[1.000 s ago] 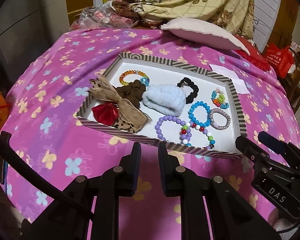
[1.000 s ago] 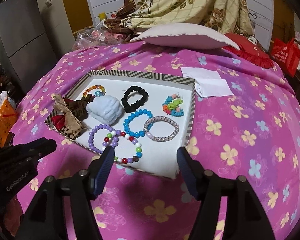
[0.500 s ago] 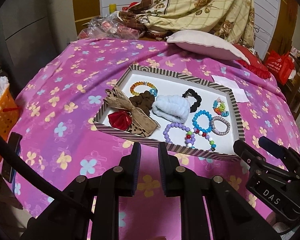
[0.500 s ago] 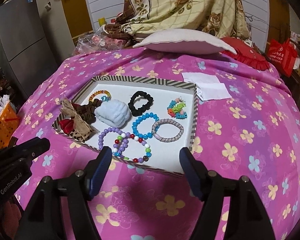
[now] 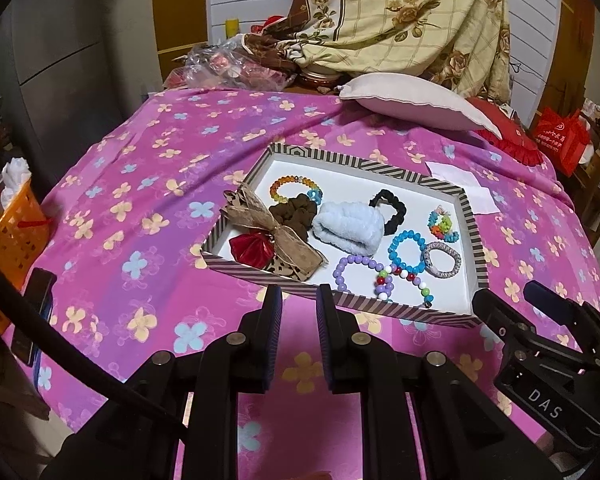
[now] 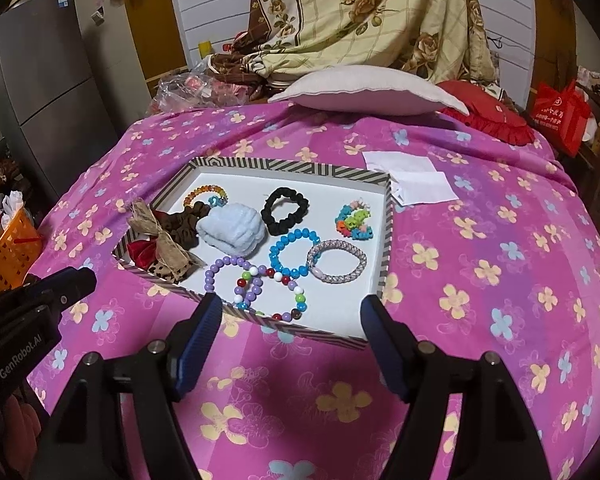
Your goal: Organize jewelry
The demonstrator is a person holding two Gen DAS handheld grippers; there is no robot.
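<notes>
Both of my tongs are pulling back from the tray (image 6: 384,248), which is looking smaller and farther off in each wrist view than a second ago. My left tongs (image 5: 298,300) are hovering over the pink flowered bedspread (image 5: 140,208) just short of the tray's near rim, their tips drawn nearly together with only a slim gap and nothing between them. My right tongs (image 6: 290,312) are standing wide apart, empty, framing the tray's near edge.

All the jewelry is lying inside the striped tray on the bed. A purple bead bracelet (image 6: 224,276) is sitting nearest me, overlapping a multicolored bead bracelet (image 6: 274,294). Just beyond, a blue bead bracelet (image 6: 294,250) is touching a silver woven bracelet (image 6: 336,266). A black scrunchie (image 6: 284,210) and a pale blue fluffy band (image 6: 232,230) are resting mid-tray, with a brown scrunchie (image 6: 180,226), a burlap bow (image 6: 160,240) and a red piece (image 6: 142,250) bunched at the left corner. An amber bead bracelet (image 6: 204,194) is lying at the far left, a small colorful loom band (image 6: 354,222) at the right wall. White papers (image 6: 412,178) are lying on the bedspread just beyond the tray's far right corner.
</notes>
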